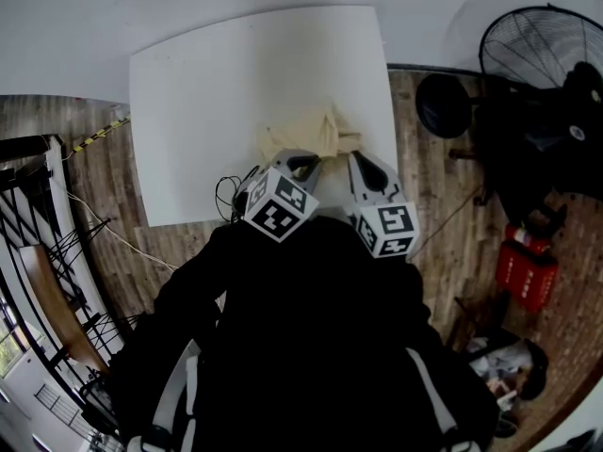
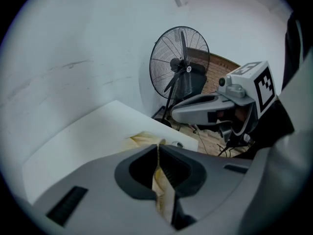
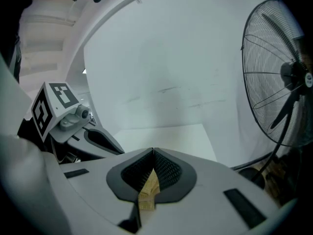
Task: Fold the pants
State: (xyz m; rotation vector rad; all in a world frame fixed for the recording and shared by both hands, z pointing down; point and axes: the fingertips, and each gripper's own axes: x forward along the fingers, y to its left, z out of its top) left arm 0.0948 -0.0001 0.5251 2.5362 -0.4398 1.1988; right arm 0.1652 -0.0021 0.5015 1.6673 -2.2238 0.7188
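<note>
The beige pants [image 1: 306, 135] lie bunched near the front right part of the white table [image 1: 207, 92]. My left gripper [image 1: 306, 166] is at their near edge, shut on a fold of the cloth. In the left gripper view the jaws [image 2: 158, 146] are pressed together, and beige cloth [image 2: 161, 185] hangs down from between them. My right gripper [image 1: 363, 169] is close beside the left one, at the pants' right end. In the right gripper view it [image 3: 153, 152] is shut on a strip of beige cloth [image 3: 148, 190]. Each gripper shows in the other's view, the right [image 2: 195, 106] and the left [image 3: 98, 138].
A large black standing fan [image 1: 542, 50] and a round black stool [image 1: 443, 104] stand right of the table. A red box [image 1: 526, 271] sits on the wooden floor. Black cables [image 1: 226, 196] hang at the table's near edge. A white wall is behind the table.
</note>
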